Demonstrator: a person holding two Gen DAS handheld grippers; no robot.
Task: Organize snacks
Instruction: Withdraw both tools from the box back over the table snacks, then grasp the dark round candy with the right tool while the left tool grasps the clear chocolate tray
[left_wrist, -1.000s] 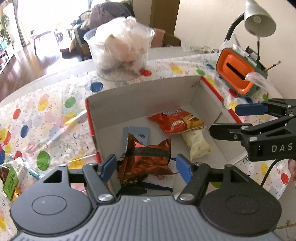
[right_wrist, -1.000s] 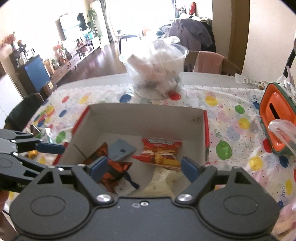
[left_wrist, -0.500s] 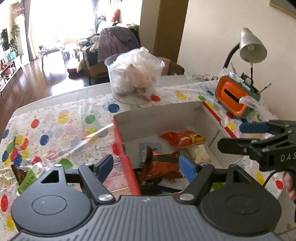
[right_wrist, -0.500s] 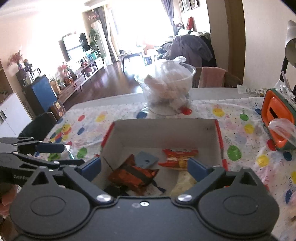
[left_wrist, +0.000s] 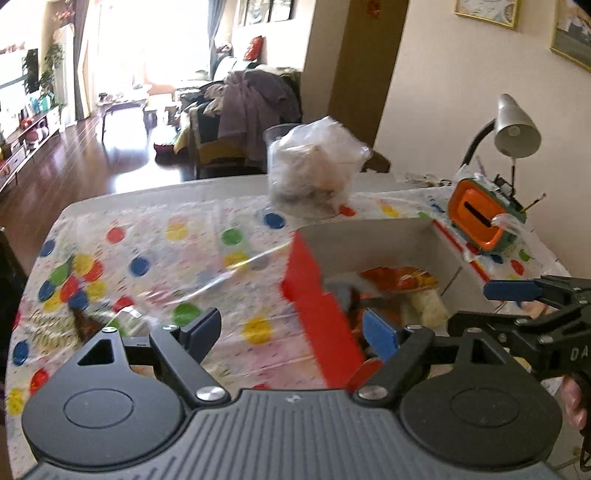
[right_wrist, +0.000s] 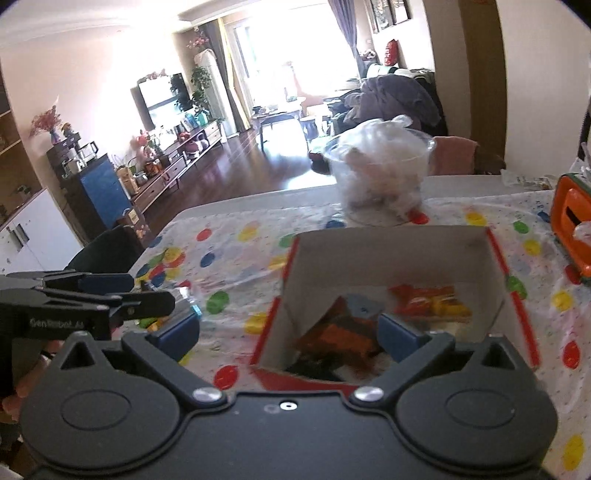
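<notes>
2 grippers hover empty near the cardboard box (right_wrist: 391, 251), fingers spread wide on both: the left gripper (left_wrist: 291, 332) hangs over its red side wall, the right gripper (right_wrist: 288, 332) over its near corner. Inside lie the gathered snacks, an orange chip bag (right_wrist: 428, 301) and a dark orange packet (right_wrist: 332, 334). More wrappers (left_wrist: 110, 321) sit loose on the dotted counter (left_wrist: 166, 258) to the left, likely next. Beyond stand a plastic tub (right_wrist: 380, 181) and an orange tissue holder (left_wrist: 480, 218), out of the way.

Both claws (empty) back from box (right_wrist: 391, 254)
</notes>
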